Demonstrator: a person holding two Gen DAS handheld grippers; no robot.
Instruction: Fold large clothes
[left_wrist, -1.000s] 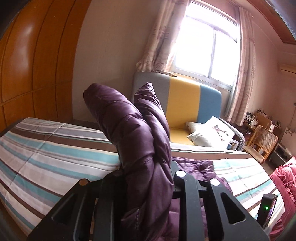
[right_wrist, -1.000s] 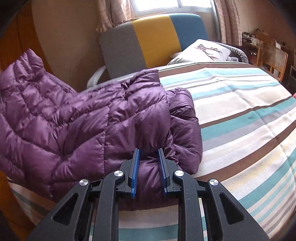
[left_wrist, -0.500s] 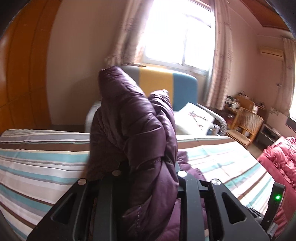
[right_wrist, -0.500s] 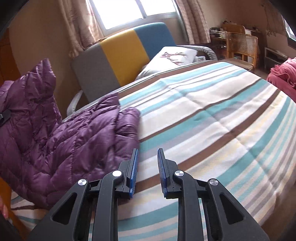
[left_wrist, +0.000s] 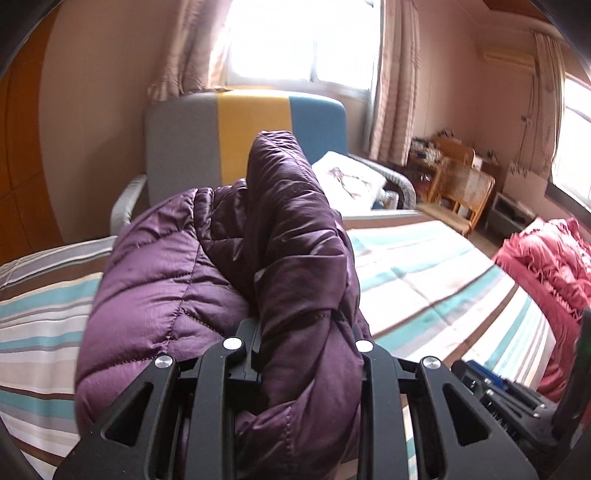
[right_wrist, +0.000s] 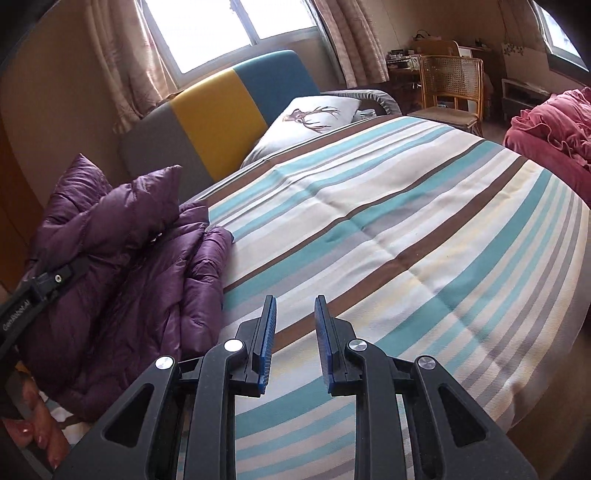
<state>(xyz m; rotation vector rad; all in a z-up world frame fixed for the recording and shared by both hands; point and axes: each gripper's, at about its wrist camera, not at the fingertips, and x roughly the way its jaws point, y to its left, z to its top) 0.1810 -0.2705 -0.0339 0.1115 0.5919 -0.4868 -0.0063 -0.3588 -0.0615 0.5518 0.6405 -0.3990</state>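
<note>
Fingers of our left gripper clamp a bunched fold of the purple down jacket. Our right gripper hangs narrow and bare over the striped bed.

Jacket on bed, left side

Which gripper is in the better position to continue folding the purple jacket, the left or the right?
Left, probably. The left gripper is shut on a fold of the purple jacket, while the right gripper is empty over the striped bedcover.
</note>
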